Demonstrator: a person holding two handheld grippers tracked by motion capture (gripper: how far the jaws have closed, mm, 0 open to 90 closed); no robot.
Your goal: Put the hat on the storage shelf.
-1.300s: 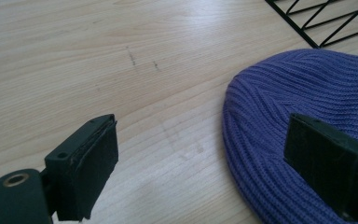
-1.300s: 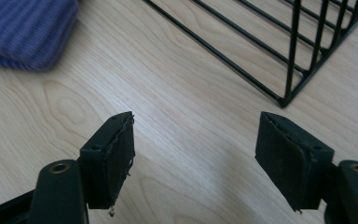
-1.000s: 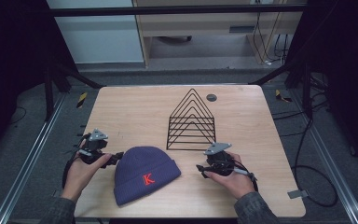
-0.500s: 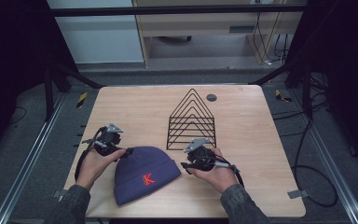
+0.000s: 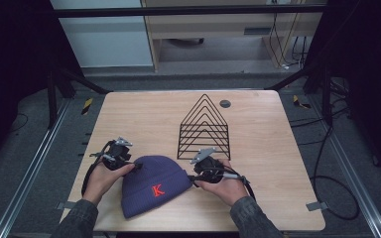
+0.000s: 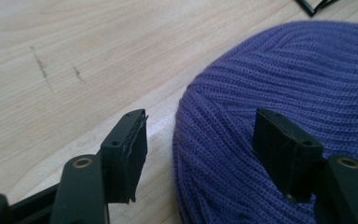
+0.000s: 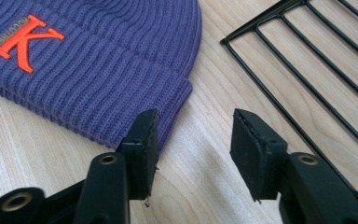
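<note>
A purple knit beanie (image 5: 151, 186) with an orange K lies flat near the table's front edge. My left gripper (image 5: 136, 166) is at its upper left side, open. In the left gripper view the left gripper (image 6: 205, 149) straddles the beanie (image 6: 284, 70): the hat's rounded edge lies between the jaws, one jaw over bare wood, the other over the knit. My right gripper (image 5: 192, 178) is at the hat's right edge, open. In the right gripper view the right gripper (image 7: 196, 149) has one jaw at the cuff corner of the beanie (image 7: 98, 60) and mostly wood between the jaws.
A black wire rack (image 5: 204, 130) with triangular loops stands just behind the right gripper, and its base bars (image 7: 307, 60) run close by the right jaw. A small dark disc (image 5: 224, 103) lies at the back. Bare wooden table (image 5: 129, 114) stretches behind the hat.
Both hands have moved inward toward the beanie from its two sides. The left gripper now reaches over the hat's edge and the right one meets its cuff. The hat has not moved.
</note>
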